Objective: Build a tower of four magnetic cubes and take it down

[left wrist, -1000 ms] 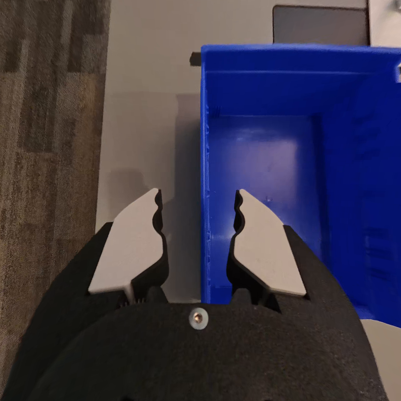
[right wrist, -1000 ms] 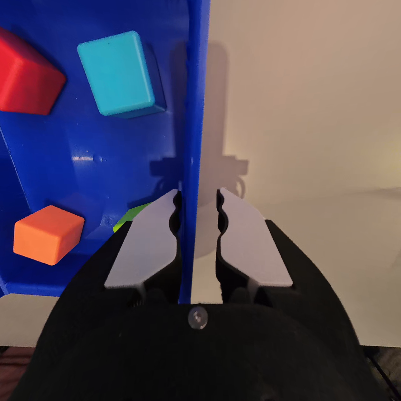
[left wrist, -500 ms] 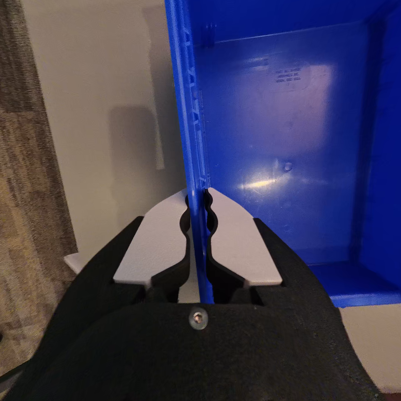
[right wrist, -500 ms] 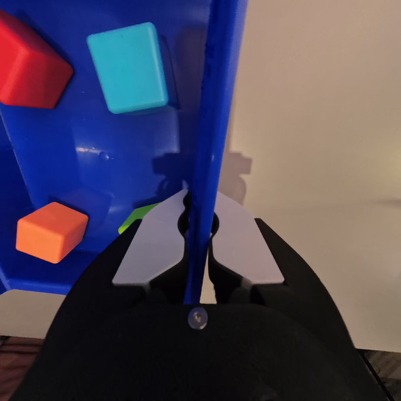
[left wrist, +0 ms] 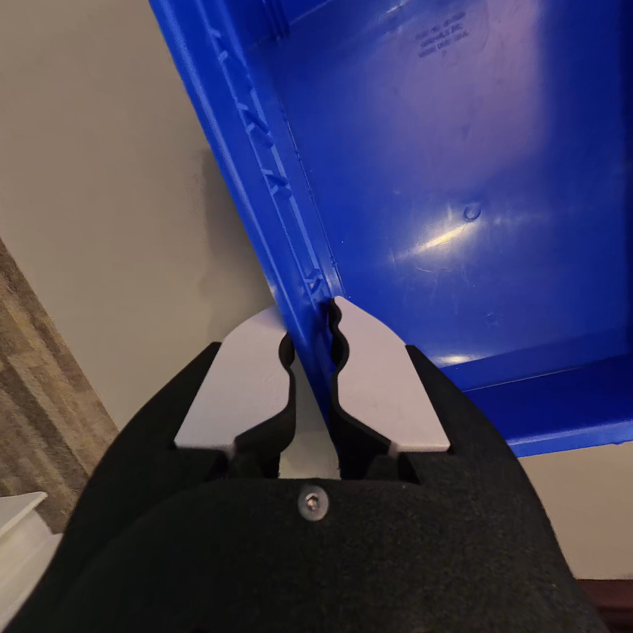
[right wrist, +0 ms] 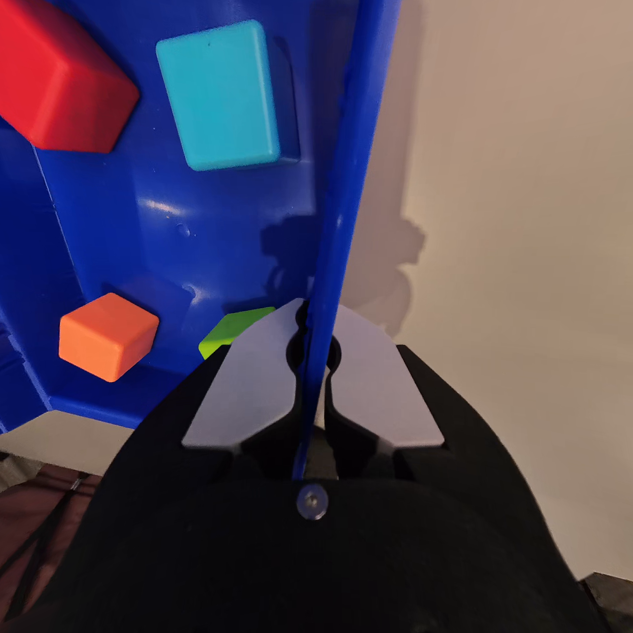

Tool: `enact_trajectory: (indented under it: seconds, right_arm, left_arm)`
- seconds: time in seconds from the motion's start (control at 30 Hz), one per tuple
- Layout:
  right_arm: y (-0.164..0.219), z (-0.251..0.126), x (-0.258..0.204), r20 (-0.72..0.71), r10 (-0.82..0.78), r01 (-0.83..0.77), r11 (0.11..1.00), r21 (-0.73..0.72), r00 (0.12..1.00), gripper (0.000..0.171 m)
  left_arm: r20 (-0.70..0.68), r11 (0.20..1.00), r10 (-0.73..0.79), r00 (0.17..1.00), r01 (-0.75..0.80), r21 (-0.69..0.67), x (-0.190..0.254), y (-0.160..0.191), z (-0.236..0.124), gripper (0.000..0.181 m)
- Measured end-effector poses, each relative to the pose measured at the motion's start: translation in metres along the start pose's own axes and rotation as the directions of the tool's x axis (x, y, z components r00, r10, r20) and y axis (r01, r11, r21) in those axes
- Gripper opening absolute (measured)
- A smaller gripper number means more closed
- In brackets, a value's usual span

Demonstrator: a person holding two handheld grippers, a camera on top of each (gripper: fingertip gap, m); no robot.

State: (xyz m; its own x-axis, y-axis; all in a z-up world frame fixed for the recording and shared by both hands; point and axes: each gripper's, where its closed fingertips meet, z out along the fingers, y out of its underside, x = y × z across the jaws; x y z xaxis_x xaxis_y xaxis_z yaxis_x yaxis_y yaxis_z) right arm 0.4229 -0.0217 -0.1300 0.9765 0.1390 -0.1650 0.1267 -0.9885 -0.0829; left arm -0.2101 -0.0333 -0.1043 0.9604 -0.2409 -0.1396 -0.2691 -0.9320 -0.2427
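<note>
Cubes lie loose on the floor of the blue bin (right wrist: 219,239), all to the left of the right gripper (right wrist: 317,322), which is clamped on the bin's side wall: green cube (right wrist: 233,329) just beside its inner finger, orange cube (right wrist: 106,335) farther left, cyan cube (right wrist: 219,92) and red cube (right wrist: 58,89) ahead. Opposite, the left gripper (left wrist: 308,322) pinches the other wall. No tower exists yet; likely the bin is being positioned or tipped. Next calls for releasing a wall and picking a first cube.

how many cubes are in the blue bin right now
4, all on the blue bin floor in the right wrist view: red cube far left, cyan cube beside it, orange cube near left, green cube half hidden behind the right gripper.
</note>
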Motion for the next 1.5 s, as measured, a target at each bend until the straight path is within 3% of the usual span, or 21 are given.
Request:
enact_trajectory:
  seconds: [0.27,0.47,0.8,1.03,1.17,1.33,1.5]
  right_arm:
    - [-0.002,0.009,-0.059,-0.009,-0.079,0.078,0.996,-0.048,0.997,0.008]
    - [-0.012,0.013,-0.071,-0.019,-0.096,0.096,0.995,-0.019,0.995,0.013]
    - [0.012,0.013,-0.090,0.012,-0.123,0.124,0.984,-0.130,0.992,0.011]
    - [-0.006,0.013,-0.086,0.008,-0.118,0.118,0.991,-0.059,0.993,0.013]
    - [-0.012,0.016,-0.081,-0.013,-0.118,0.117,0.992,-0.053,0.993,0.015]
    - [-0.004,0.030,-0.080,-0.017,-0.120,0.117,0.984,-0.133,0.993,0.013]
    - [-0.006,0.029,-0.081,-0.015,-0.096,0.093,0.989,-0.114,0.995,0.008]
  left_arm:
    - [0.036,0.994,0.103,0.994,-0.104,0.019,0.072,-0.024,-0.004,0.021]
    - [0.047,0.986,0.162,0.986,-0.164,0.039,0.109,-0.029,-0.007,0.023]
    - [0.095,0.986,0.157,0.983,-0.161,0.034,0.121,-0.030,-0.007,0.028]
    - [0.190,0.979,0.203,0.961,-0.205,-0.010,0.124,-0.027,-0.001,0.038]
    - [0.104,0.984,0.175,0.979,-0.178,0.014,0.132,-0.027,-0.003,0.032]
    - [-0.001,0.975,0.223,0.975,-0.223,-0.002,0.141,-0.022,-0.005,0.042]
    - [-0.248,0.975,0.220,0.943,-0.221,0.024,0.152,-0.019,-0.018,0.044]
